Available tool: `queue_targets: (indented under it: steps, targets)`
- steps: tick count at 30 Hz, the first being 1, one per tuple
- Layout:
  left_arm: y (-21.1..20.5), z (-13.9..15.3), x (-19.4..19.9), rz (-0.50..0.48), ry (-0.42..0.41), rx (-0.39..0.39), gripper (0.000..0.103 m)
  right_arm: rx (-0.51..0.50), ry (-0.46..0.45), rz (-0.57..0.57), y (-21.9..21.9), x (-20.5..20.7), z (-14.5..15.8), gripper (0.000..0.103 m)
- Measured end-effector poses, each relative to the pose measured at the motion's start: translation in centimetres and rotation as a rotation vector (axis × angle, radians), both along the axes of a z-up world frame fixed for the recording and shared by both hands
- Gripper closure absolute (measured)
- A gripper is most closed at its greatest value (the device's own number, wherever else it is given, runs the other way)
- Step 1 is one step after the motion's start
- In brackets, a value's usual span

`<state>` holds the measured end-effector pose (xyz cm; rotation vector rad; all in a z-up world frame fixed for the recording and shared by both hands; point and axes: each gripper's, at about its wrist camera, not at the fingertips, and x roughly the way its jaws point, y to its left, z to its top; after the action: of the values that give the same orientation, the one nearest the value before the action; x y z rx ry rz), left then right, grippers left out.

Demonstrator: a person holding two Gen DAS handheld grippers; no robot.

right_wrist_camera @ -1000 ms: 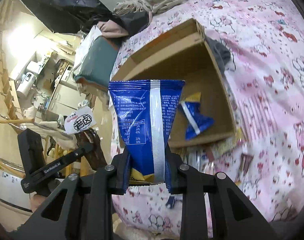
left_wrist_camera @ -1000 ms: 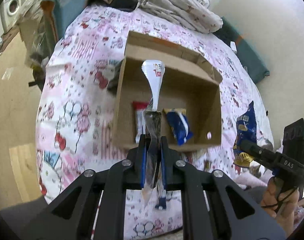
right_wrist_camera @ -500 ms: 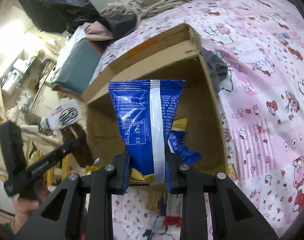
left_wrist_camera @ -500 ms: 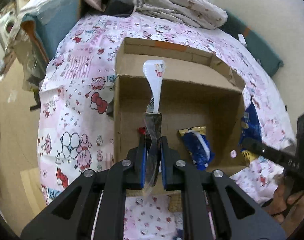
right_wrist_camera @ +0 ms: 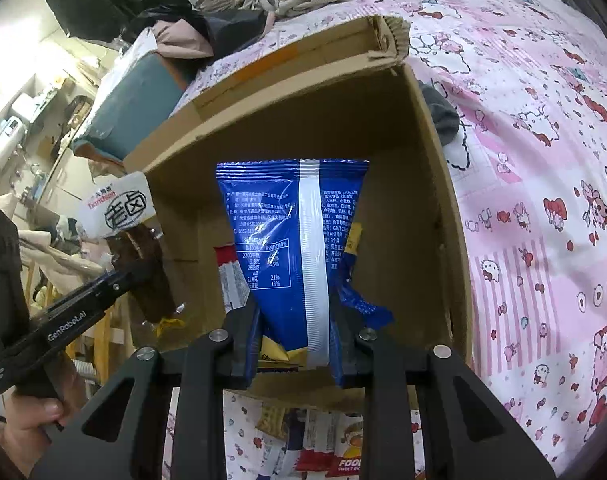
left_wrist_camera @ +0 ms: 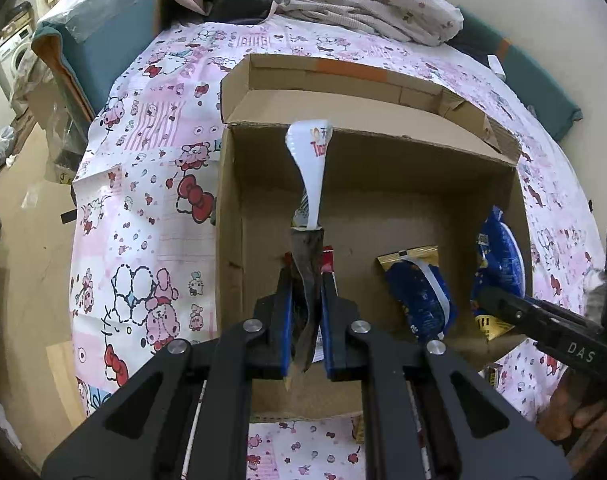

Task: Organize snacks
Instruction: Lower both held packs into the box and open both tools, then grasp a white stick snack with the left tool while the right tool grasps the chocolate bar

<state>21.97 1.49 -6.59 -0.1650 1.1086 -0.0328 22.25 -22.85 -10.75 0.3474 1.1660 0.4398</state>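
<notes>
On the pink cartoon-print bedsheet rests an open cardboard box, its flaps folded outward. Inside, on the box floor, lie a blue-and-gold snack packet and a red-and-white packet. Right gripper: fingers pinched on the lower end of a blue snack bag, held upright over the box interior near its right wall. Left gripper: fingers clamped on a narrow white-and-brown snack pouch, held upright over the left half of the box.
</notes>
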Motion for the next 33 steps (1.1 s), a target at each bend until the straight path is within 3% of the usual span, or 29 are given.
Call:
queue_targets:
  steps: [12, 14, 15, 16, 17, 18, 20, 26, 33]
  targets:
    - [-0.7, -0.2, 0.0, -0.019, 0.024, -0.018, 0.092, -0.057, -0.008, 0.036, 1.5, 0.6, 0.1, 0.071]
    - [-0.8, 0.0, -0.1, -0.031, 0.019, -0.009, 0.091, -0.060, -0.014, 0.040, 1.7, 0.7, 0.3, 0.063]
    - [-0.8, 0.0, -0.2, -0.031, 0.017, -0.006, 0.081, -0.057, -0.023, 0.045, 1.8, 0.6, 0.4, 0.058]
    - [-0.8, 0.1, -0.2, -0.027, 0.015, -0.001, 0.071, -0.054, -0.036, 0.048, 1.9, 0.5, 0.7, 0.037]
    - [-0.7, 0.3, -0.3, -0.015, 0.010, 0.005, 0.046, -0.056, -0.053, 0.045, 1.9, 0.4, 0.9, 0.021]
    - [-0.6, 0.5, -0.5, 0.001, -0.001, 0.010, 0.025, -0.060, -0.075, 0.044, 1.9, 0.2, 1.2, 0.019]
    - [-0.4, 0.9, -0.8, 0.020, -0.025, 0.011, 0.017, -0.057, -0.095, 0.059, 2.1, 0.1, 1.7, 0.019]
    - [-0.3, 1.2, -1.2, 0.008, -0.034, -0.008, 0.017, -0.049, -0.099, 0.062, 1.8, -0.3, 2.0, 0.019]
    - [-0.3, 2.1, -2.3, 0.009, -0.076, 0.023, 0.017, -0.086, -0.126, 0.076, 2.4, -1.1, 2.5, 0.019]
